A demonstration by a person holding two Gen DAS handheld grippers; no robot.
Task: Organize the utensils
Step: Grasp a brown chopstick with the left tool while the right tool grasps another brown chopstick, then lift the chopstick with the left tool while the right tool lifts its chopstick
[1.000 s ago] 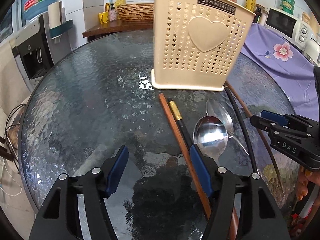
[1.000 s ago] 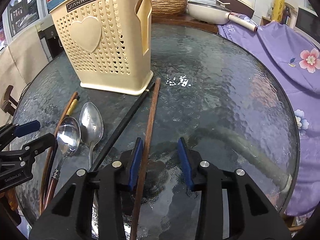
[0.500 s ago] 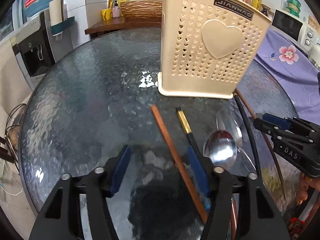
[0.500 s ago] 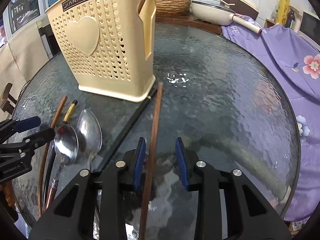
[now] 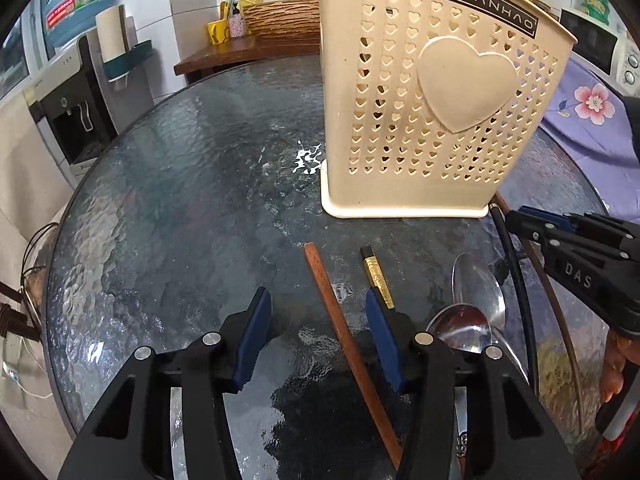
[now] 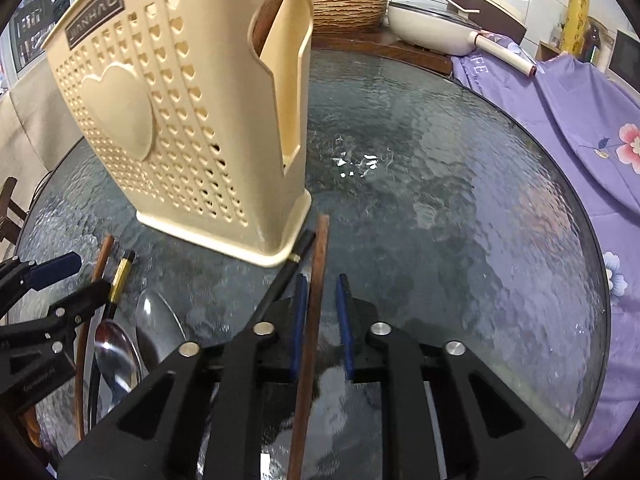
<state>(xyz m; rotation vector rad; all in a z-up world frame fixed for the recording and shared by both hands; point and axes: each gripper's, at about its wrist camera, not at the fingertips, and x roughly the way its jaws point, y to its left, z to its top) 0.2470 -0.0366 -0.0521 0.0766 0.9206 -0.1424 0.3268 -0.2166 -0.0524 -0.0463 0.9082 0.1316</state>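
A cream perforated utensil holder point(image 5: 432, 100) point(image 6: 172, 120) stands upright on the glass table point(image 5: 180, 200). In front of it lie two steel spoons point(image 5: 476, 284) point(image 6: 116, 352) and several chopsticks. My left gripper point(image 5: 318, 334) point(image 6: 88, 276) is closing around a brown chopstick point(image 5: 332, 304); its pads do not touch it. A black chopstick with a gold band point(image 5: 376, 276) lies just outside the right pad. My right gripper point(image 6: 322, 320) point(image 5: 516, 220) is shut on another brown chopstick point(image 6: 318, 264), with a black chopstick point(image 6: 288, 276) beside its left pad.
A purple flowered cloth point(image 6: 580, 100) drapes the table's right side. Behind the table a wooden counter point(image 5: 240, 52) holds a wicker basket and bottles, and a white pan point(image 6: 432, 28) sits beyond. A water dispenser point(image 5: 76, 92) stands to the left. A person's hand point(image 5: 616, 368) holds the right gripper.
Both grippers moved toward the holder. The right jaws narrowed onto the brown chopstick. The left jaws narrowed and shifted, so the other brown chopstick now lies between them.
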